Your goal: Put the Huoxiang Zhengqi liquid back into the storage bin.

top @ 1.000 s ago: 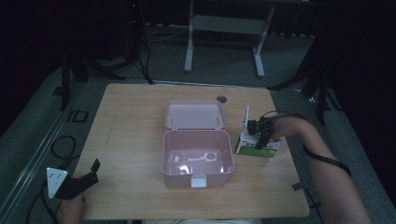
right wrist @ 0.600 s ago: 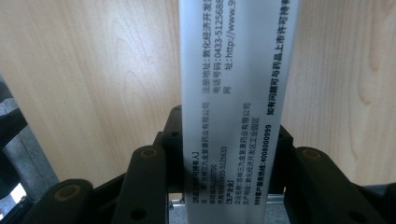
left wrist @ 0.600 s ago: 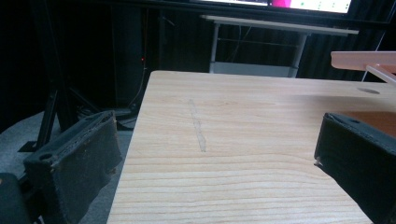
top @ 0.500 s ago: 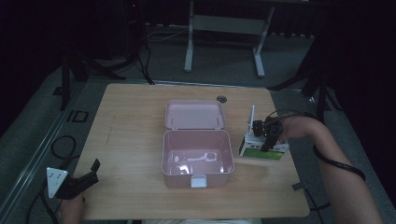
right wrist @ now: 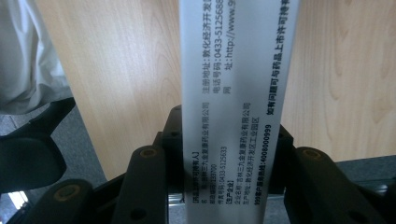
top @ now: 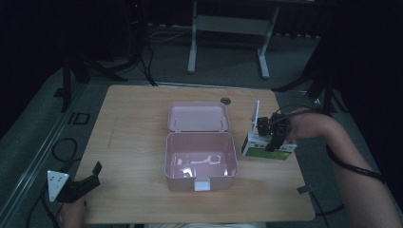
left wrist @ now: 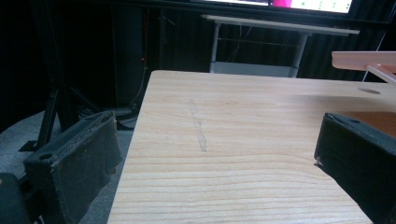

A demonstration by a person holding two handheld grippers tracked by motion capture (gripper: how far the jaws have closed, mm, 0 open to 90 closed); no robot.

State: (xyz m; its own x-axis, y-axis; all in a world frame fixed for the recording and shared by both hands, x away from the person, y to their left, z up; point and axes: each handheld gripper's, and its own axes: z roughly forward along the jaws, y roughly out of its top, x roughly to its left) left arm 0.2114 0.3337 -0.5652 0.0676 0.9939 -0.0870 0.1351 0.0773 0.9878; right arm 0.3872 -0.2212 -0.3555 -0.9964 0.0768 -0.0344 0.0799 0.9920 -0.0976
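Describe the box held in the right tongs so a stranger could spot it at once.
Start at the wooden table and find the open pink case at its middle. Just right of it, the right tongs grip a small carton. It is white with a green band, unlike the plain pink case.

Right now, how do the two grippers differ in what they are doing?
The right gripper is shut on a white and green box beside the open pink case; the left gripper holds nothing. The right gripper's jaws press on the box's printed side; the left gripper's stand wide apart over bare table. The left gripper sits at the table's near left corner. Both are hand-held.
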